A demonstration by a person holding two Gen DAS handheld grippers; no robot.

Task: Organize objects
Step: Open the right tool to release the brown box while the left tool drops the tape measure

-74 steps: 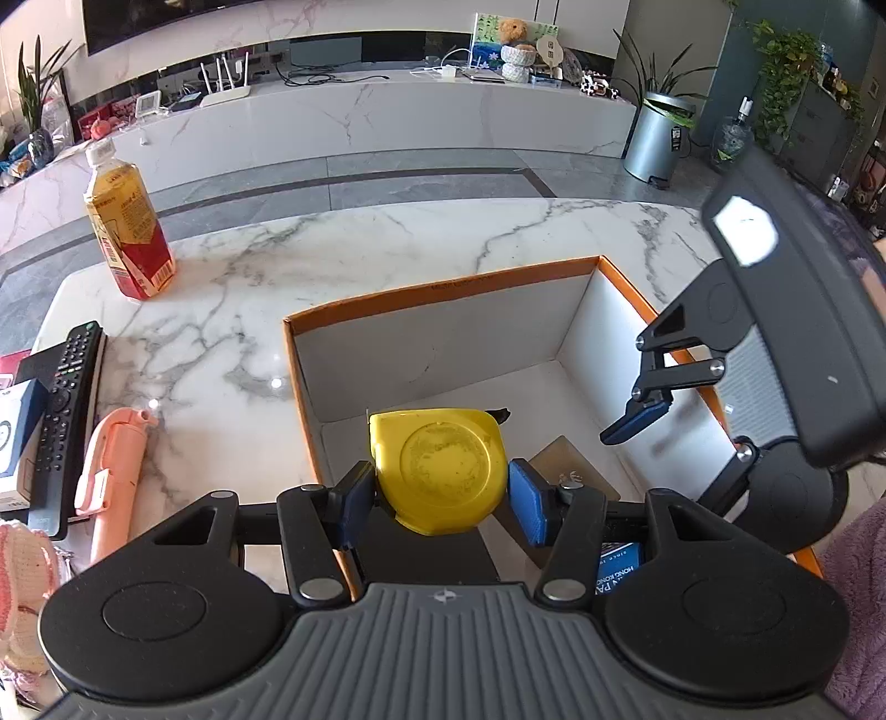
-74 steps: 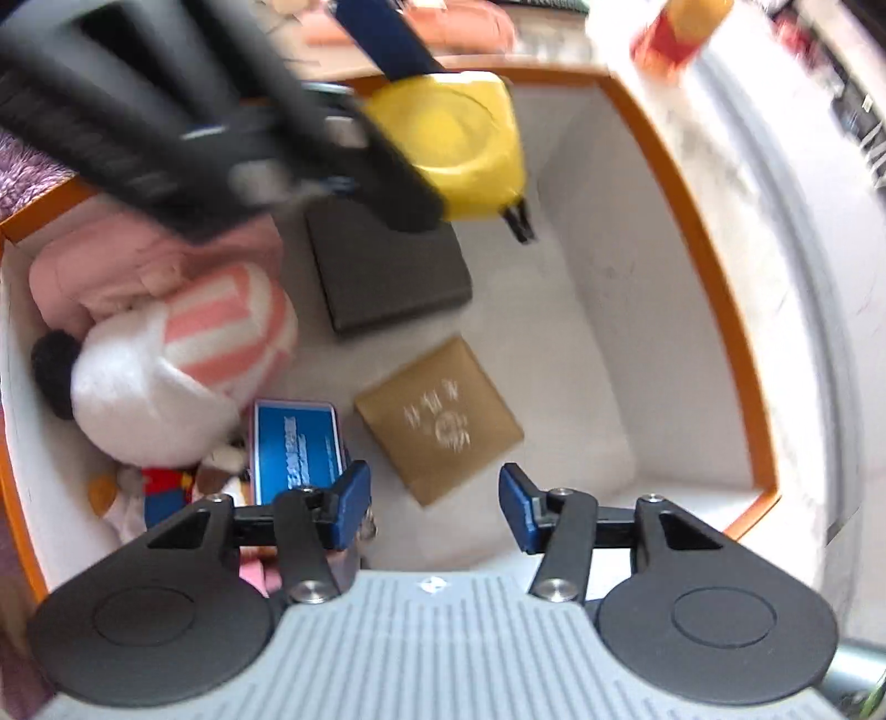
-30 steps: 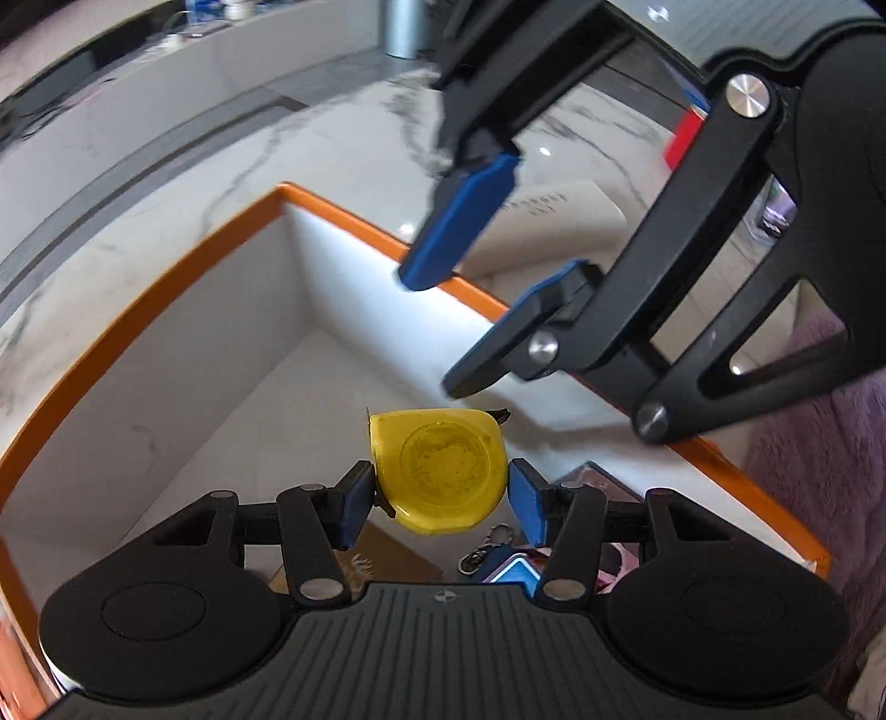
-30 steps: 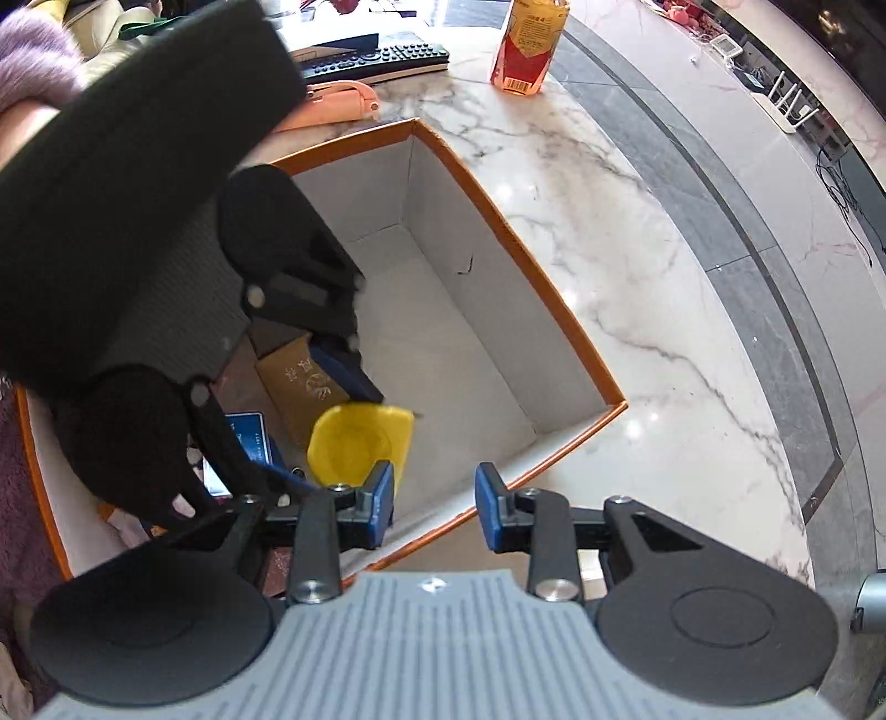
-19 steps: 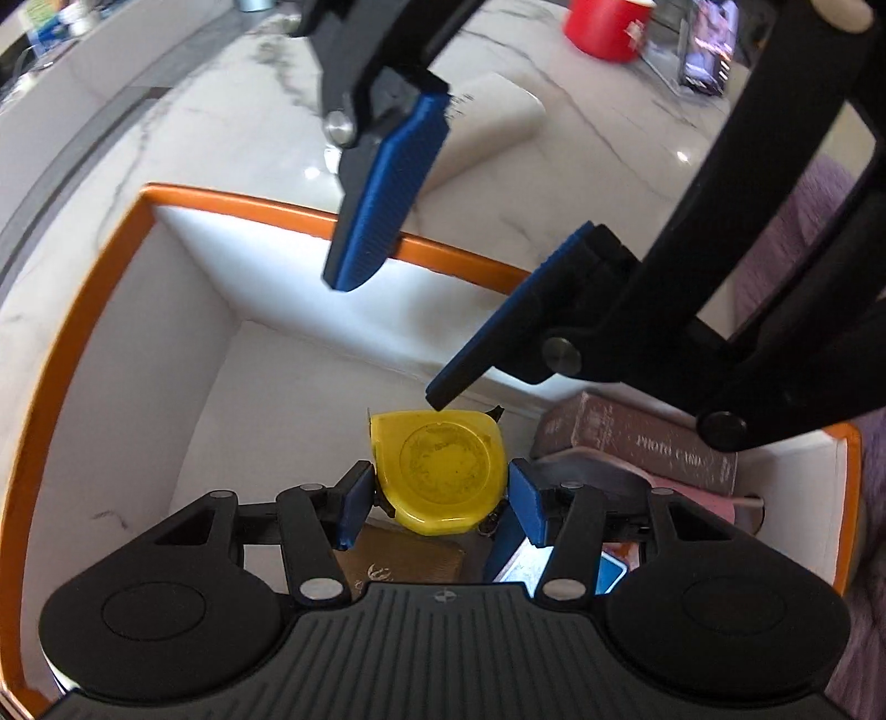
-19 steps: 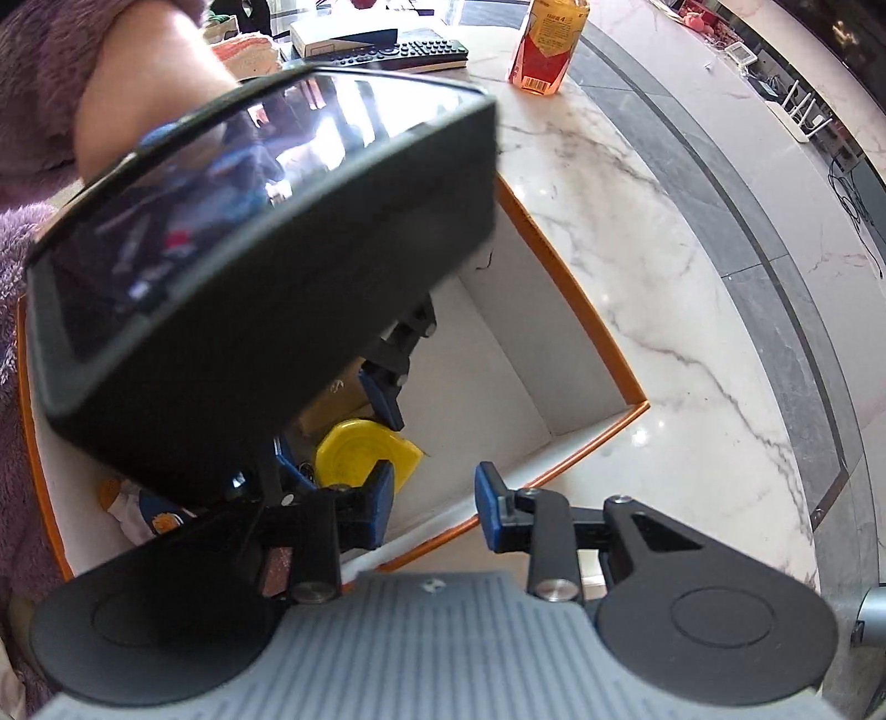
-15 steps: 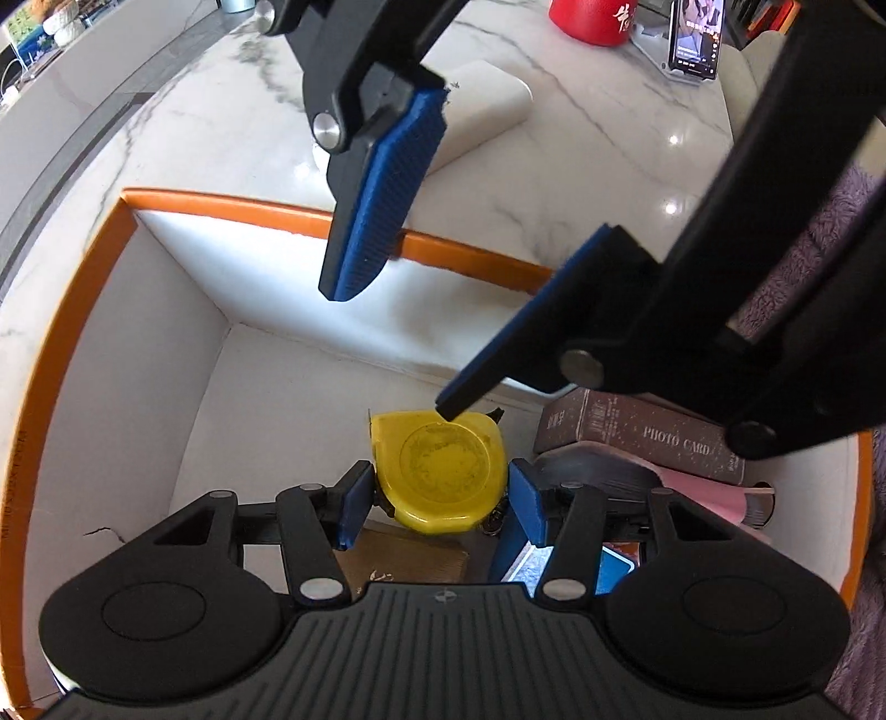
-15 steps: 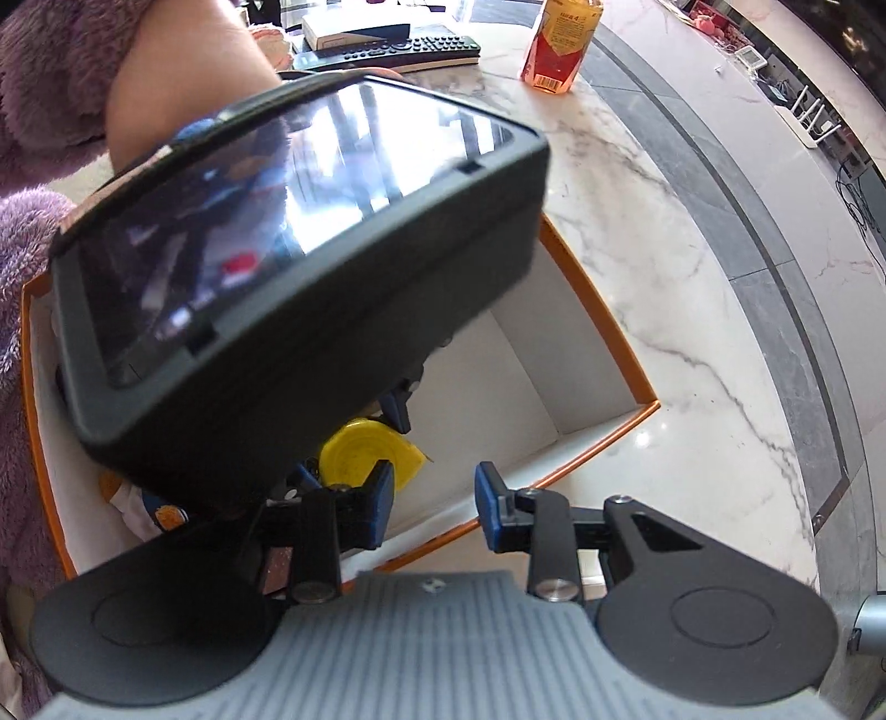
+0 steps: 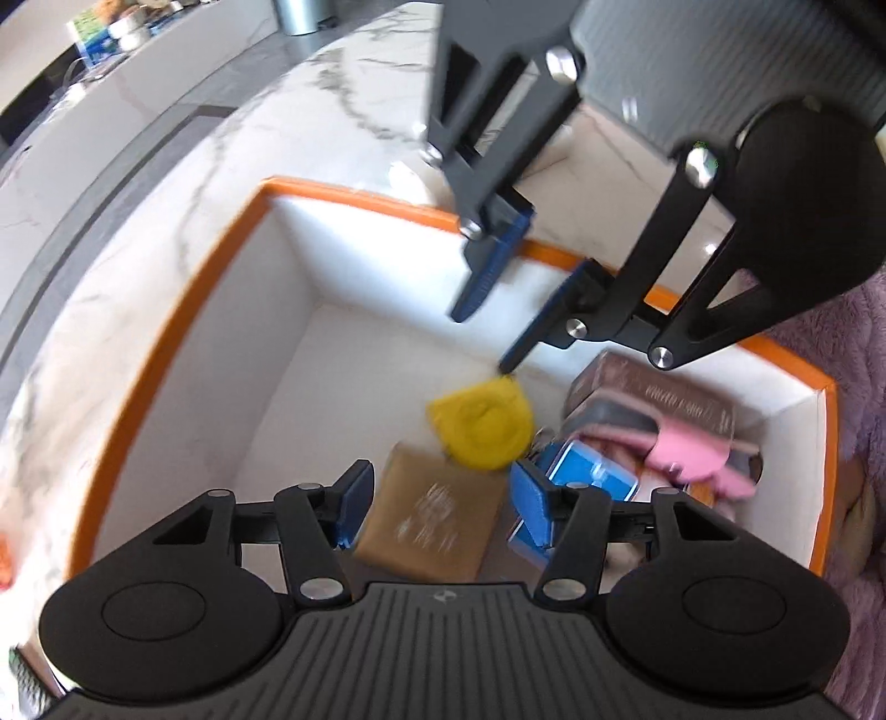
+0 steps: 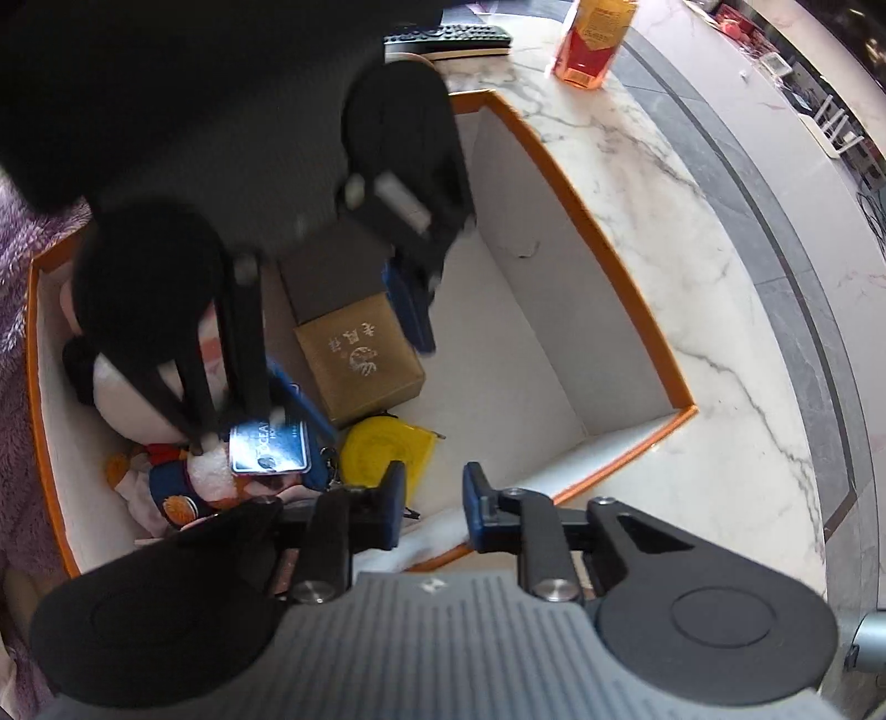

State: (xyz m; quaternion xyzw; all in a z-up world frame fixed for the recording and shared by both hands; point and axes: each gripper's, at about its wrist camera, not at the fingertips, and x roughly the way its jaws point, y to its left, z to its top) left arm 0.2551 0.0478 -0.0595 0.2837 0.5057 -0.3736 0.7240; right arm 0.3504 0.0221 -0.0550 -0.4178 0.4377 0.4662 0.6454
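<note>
A yellow tape measure (image 9: 480,426) lies free on the floor of the orange-rimmed white box (image 9: 354,195), beside a tan box (image 9: 429,515). It also shows in the right wrist view (image 10: 382,448). My left gripper (image 9: 437,504) is open and empty, just above the tan box. My right gripper (image 10: 434,507) is open and empty, over the box's near rim (image 10: 626,443); in the left wrist view it (image 9: 509,299) hangs over the far wall.
The box also holds a blue tin (image 10: 268,448), a plush toy (image 10: 183,482), a pink item (image 9: 692,454) and a brown photo card box (image 9: 659,393). A drink bottle (image 10: 592,39) and a remote (image 10: 448,36) sit on the marble table (image 10: 720,310).
My left gripper has opened and let go of the yellow tape measure, which now lies in the box. The left gripper has pulled back a little. The right gripper stays open.
</note>
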